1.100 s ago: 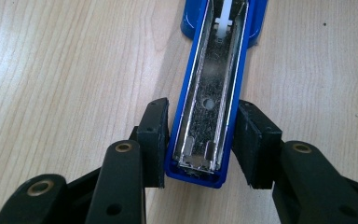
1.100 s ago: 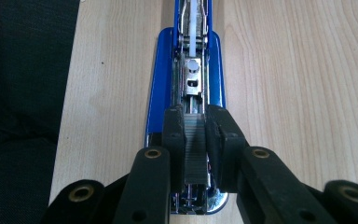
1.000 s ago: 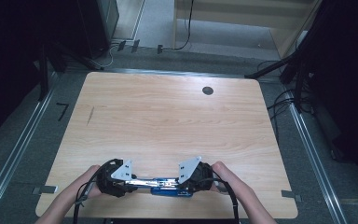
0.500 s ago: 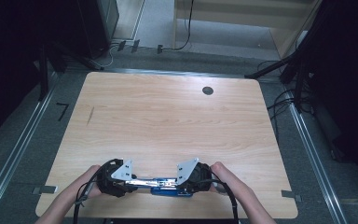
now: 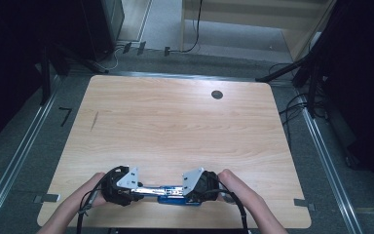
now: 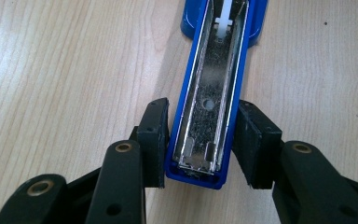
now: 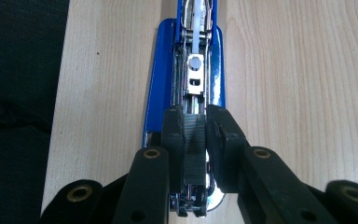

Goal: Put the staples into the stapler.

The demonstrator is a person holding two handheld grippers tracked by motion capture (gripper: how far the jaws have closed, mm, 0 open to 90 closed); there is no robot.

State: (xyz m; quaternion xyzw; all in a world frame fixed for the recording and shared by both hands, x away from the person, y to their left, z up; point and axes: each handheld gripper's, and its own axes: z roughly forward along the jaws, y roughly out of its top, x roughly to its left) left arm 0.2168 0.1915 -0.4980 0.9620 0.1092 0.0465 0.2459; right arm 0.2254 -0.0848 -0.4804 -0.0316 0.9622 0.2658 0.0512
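A: Where's the blue stapler (image 5: 168,191)?

B: Opened out flat at the table's (image 5: 175,131) near edge, between both hands.

A: Left gripper (image 6: 204,140)?

B: Pads pressed on either side of the open staple channel's end, steadying it, I judge, so the tray can't swing.

A: Right gripper (image 7: 196,140)?

B: Nearly closed, pinching a strip of staples (image 7: 195,147) over the stapler's other half (probably lined up for loading).
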